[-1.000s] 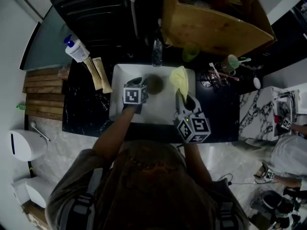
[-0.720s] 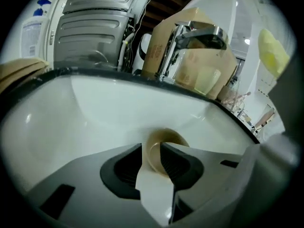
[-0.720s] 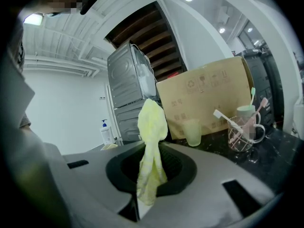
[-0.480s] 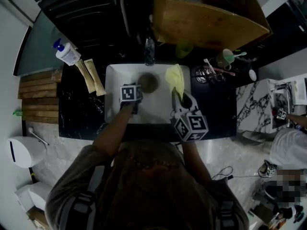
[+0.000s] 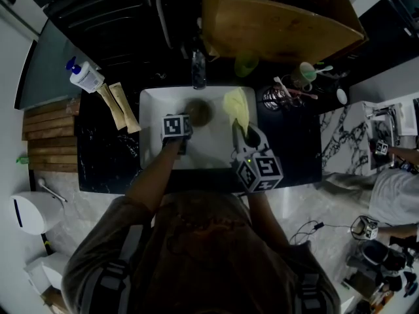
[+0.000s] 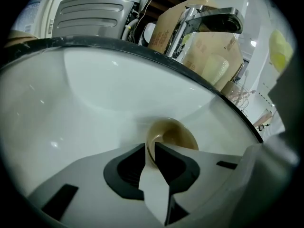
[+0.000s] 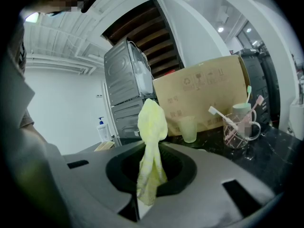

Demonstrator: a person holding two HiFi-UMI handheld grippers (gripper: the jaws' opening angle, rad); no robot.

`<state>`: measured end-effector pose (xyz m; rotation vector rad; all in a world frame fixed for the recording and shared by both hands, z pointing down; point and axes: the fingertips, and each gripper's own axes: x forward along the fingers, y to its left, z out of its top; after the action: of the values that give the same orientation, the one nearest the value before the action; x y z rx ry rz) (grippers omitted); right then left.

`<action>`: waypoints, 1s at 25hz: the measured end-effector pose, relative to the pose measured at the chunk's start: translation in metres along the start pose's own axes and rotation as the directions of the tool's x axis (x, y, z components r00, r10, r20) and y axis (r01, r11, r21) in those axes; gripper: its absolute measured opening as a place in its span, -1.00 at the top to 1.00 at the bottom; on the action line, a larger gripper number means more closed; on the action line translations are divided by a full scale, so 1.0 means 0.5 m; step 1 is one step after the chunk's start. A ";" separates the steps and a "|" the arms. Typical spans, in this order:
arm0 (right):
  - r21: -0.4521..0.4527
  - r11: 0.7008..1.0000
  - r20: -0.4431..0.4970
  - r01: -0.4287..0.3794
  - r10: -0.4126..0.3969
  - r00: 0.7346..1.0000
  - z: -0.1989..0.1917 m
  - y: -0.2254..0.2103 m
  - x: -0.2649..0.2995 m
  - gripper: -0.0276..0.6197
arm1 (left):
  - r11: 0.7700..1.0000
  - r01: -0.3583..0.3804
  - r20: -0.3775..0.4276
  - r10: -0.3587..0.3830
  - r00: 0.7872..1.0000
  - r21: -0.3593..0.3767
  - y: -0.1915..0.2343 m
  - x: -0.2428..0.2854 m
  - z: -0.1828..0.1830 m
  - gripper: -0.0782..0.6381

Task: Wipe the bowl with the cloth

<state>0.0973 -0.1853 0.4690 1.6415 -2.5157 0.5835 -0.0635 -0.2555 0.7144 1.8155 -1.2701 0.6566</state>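
A small brown bowl [image 5: 198,112] [image 6: 175,135] lies in the white sink [image 5: 148,133]. My left gripper [image 6: 149,152] reaches steeply down into the sink. Its jaws have just been closing, and the dark pads now press on the bowl's near rim from both sides. My right gripper [image 5: 241,131] hovers over the sink's right side, pointing nearly level. It is shut on a yellow cloth [image 7: 152,122] [image 5: 236,105], which sticks up bunched from between the pads.
A faucet [image 6: 213,18] stands behind the sink. On the dark counter are a soap dispenser [image 5: 84,76], a green cup [image 5: 246,64], a glass of toothbrushes [image 7: 237,127] and a cardboard box [image 5: 281,25]. Another person [image 5: 395,198] is at the far right.
My left gripper has sunk into the sink beside the bowl and its jaws have closed on the rim. The right gripper with the cloth has stayed where it was.
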 end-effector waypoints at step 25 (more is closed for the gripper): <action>0.008 1.000 -0.014 -0.010 0.010 1.000 -0.013 0.002 0.001 0.82 | 0.998 0.050 0.013 -0.051 0.999 0.046 -0.019 -0.025 0.009 0.75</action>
<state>0.0955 -0.1834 0.4749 1.6221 -2.5166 0.6048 -0.0592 -0.2515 0.6991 1.8857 -1.2235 0.6508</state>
